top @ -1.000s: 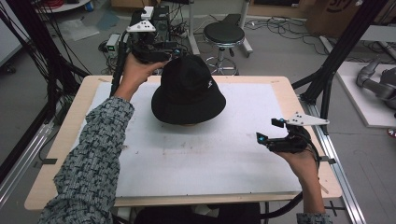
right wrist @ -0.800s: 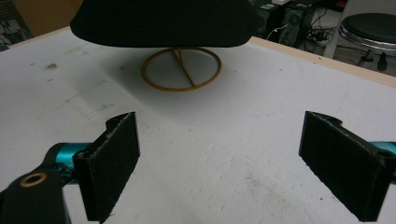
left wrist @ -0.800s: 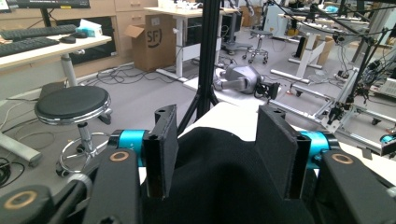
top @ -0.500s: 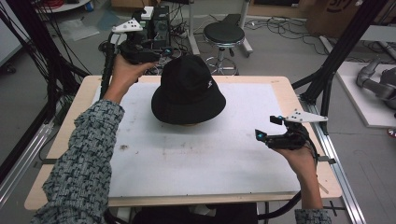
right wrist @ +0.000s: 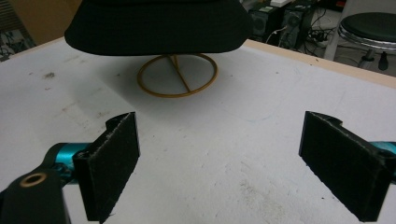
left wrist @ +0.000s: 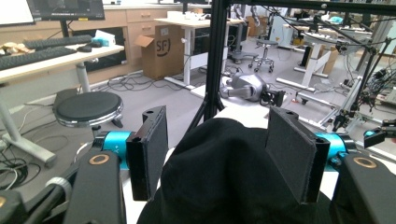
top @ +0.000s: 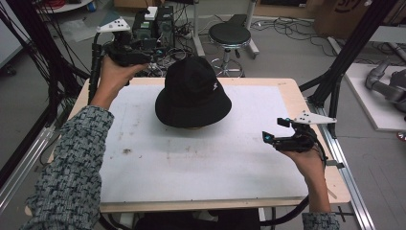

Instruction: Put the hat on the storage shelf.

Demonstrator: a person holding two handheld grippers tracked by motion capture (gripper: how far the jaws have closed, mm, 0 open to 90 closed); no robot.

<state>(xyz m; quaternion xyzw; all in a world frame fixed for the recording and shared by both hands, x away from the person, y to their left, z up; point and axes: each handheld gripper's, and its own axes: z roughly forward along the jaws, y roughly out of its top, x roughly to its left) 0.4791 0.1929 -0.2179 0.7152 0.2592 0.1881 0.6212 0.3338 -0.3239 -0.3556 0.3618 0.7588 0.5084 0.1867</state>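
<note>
Hat (top: pixel 193 93) rests on a stand (right wrist: pixel 177 75); left claw (left wrist: pixel 224 154), jaws apart, hangs behind it; right claw (right wrist: pixel 233 163) gapes, clear.

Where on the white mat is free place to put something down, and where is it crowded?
Free: the wide strip of white mat between the black hat and the near edge, and the part left of the hat. Crowded: under the hat, where its wooden ring stand sits, and beside the right gripper.

Hat (right wrist: pixel 156 23) crown cut off at top edge, right gripper view; hides most of stand (right wrist: pixel 177 74).
</note>
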